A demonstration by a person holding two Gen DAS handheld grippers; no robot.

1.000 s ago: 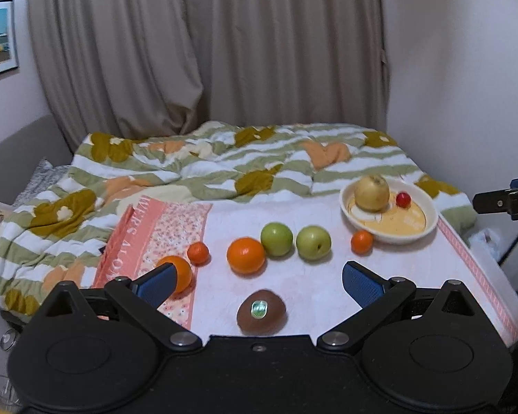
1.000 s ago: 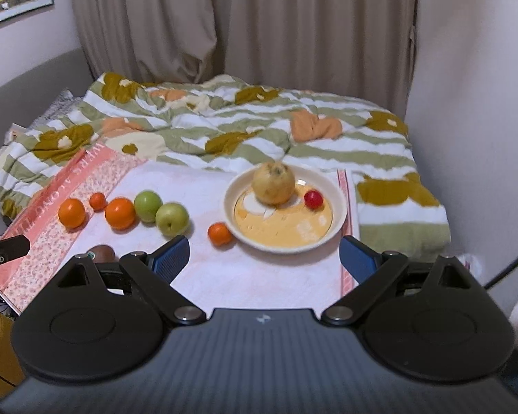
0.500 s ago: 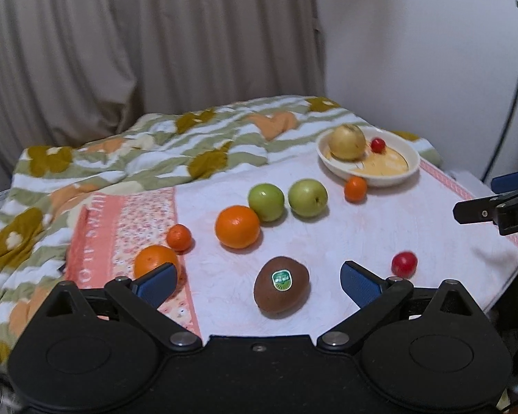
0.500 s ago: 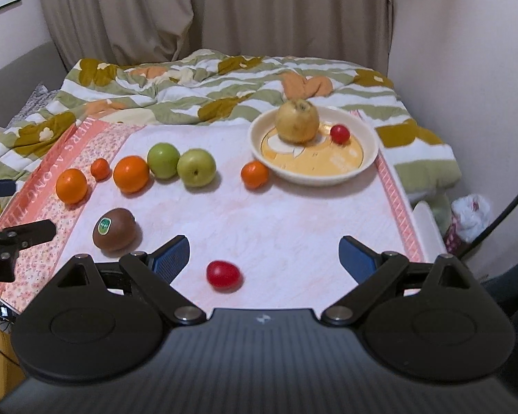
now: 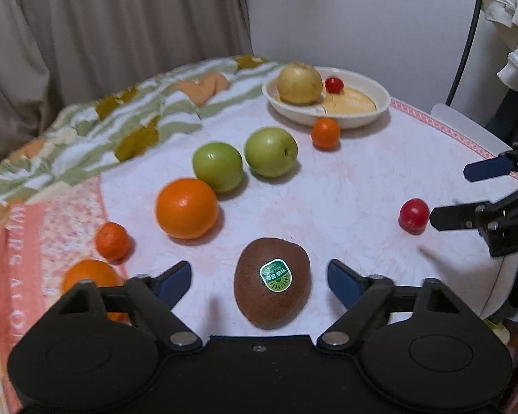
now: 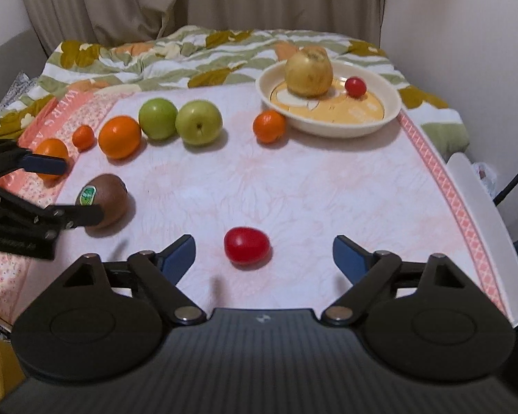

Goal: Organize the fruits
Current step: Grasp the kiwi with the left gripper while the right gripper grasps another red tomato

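Pink-bordered cloth (image 6: 293, 186), fruit scattered. Left gripper (image 5: 259, 276) jaws just closing around kiwi (image 5: 272, 291), not touching; right gripper (image 6: 263, 253) wide around tomato (image 6: 247, 245), empty. Center, squeeze gently.

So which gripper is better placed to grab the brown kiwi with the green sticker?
Left. The left gripper already straddles the brown kiwi, jaws closing; the right gripper faces the red tomato.

Open cloth is lying between the kiwi (image 6: 105, 200) and the red tomato (image 6: 247, 245). Two green apples (image 6: 179, 122) and the bowl (image 6: 328, 127) are crowding the far side.
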